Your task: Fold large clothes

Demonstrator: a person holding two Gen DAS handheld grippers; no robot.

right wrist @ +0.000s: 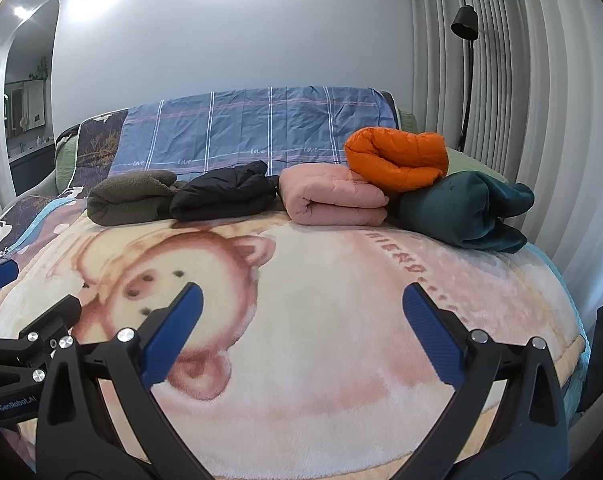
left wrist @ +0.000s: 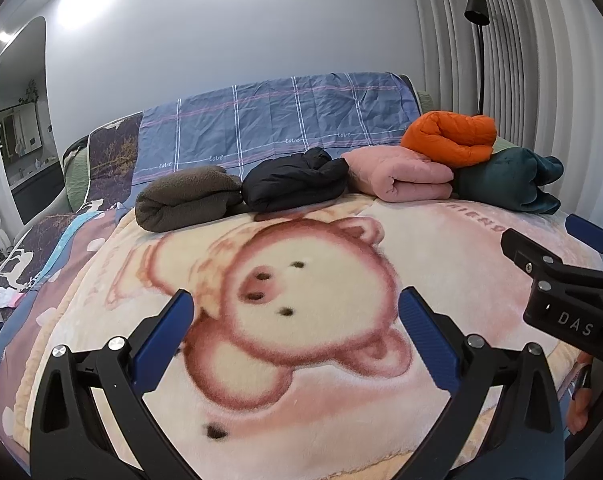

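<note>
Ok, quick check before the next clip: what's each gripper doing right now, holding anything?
Left gripper: jaws open, holding nothing, above the bear blanket.
Right gripper: jaws open, holding nothing.

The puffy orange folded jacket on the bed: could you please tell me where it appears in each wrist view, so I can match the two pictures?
Left wrist view: the puffy orange folded jacket sits upper right, atop the folded pink quilted garment and the dark teal plush garment.
Right wrist view: the same jacket lies right of centre, on the same two garments.
Shared landmark: the black floor lamp stands behind it in both.
</note>
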